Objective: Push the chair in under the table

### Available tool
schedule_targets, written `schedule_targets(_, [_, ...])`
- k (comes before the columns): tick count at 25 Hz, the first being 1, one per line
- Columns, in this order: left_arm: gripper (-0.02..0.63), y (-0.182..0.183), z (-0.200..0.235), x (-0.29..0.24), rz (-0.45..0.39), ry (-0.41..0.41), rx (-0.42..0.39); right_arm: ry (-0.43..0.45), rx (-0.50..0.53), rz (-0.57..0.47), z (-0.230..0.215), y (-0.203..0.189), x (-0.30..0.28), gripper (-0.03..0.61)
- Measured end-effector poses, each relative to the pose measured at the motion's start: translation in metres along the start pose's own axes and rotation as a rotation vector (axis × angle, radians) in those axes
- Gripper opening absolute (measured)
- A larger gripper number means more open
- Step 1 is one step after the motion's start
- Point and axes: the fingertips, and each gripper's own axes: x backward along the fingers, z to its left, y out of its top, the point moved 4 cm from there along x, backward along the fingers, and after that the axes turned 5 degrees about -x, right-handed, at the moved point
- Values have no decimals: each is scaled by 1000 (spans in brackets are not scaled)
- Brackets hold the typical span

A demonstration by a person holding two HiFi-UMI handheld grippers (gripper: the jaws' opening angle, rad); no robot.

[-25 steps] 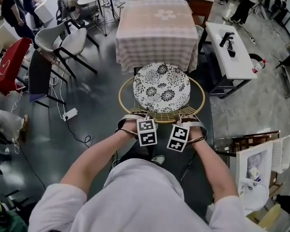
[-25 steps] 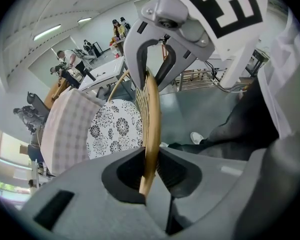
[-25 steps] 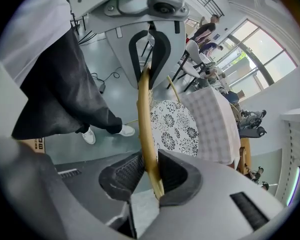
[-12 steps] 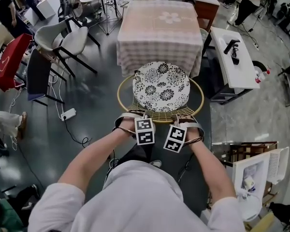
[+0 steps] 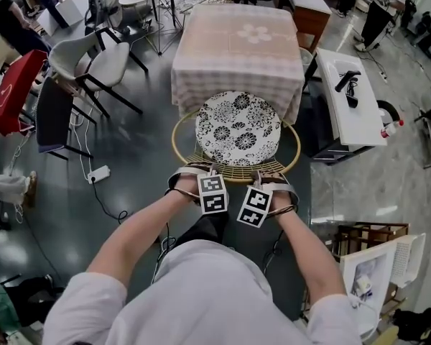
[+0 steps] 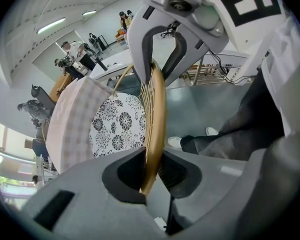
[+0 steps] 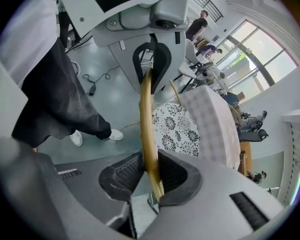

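left gripper and right gripper fingers clamped on round golden chair rim

The round, gold-rimmed, floral-cushioned chair stands upright, its front just at the near edge of the check-clothed table.

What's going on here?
A person holds a tool in each hand. The left tool and right tool are both clamped on the back rim of a round golden wicker chair with a black-and-white floral cushion. The chair faces a square table under a pink checked cloth; its seat is mostly out, only the front edge at the cloth.
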Motion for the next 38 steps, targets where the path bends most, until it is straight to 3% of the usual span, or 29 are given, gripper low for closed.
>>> schedule_targets(31, [63,-20,158,-43,-15,-3,-18,28,-22,45,-144,18,-73,67])
schedule_targets(38, [63,-20,165,-47,-35,-43,-37,61,-17,44,-152,19,-80,66])
